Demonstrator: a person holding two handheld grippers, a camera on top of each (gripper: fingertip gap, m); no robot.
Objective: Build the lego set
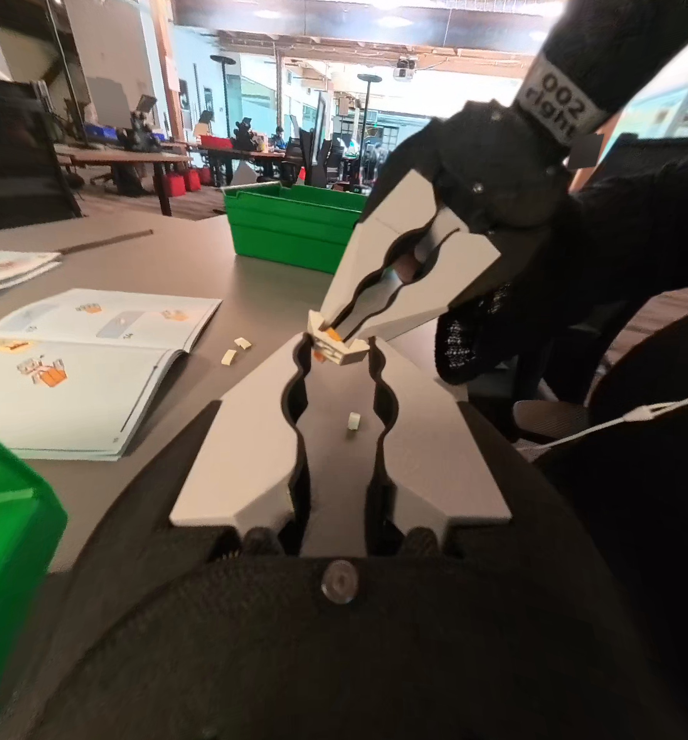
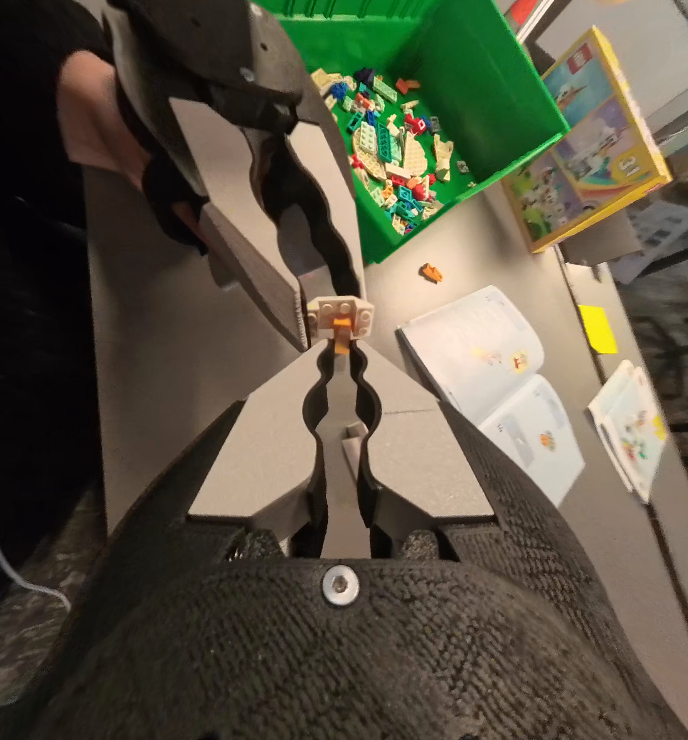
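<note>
My left gripper (image 1: 337,342) is shut on a small white lego assembly (image 1: 340,351), holding it by its sides above the grey table. My right gripper (image 1: 328,326) comes down from the upper right, shut on a small orange piece (image 1: 331,333) that touches the top of the assembly. In the right wrist view, my right gripper (image 2: 341,343) pinches the orange piece (image 2: 340,338) against the studded white assembly (image 2: 340,314). The left gripper (image 2: 331,308) reaches in from the upper left.
An open instruction booklet (image 1: 94,360) lies left, with three small white pieces (image 1: 229,356) on the table (image 1: 198,256) nearby. A green bin (image 2: 494,80) holds several loose bricks. Beside it lie a lego box (image 2: 586,152), an orange piece (image 2: 432,273) and a yellow note (image 2: 598,328). My two grippers' fingertips are within a few centimetres of each other.
</note>
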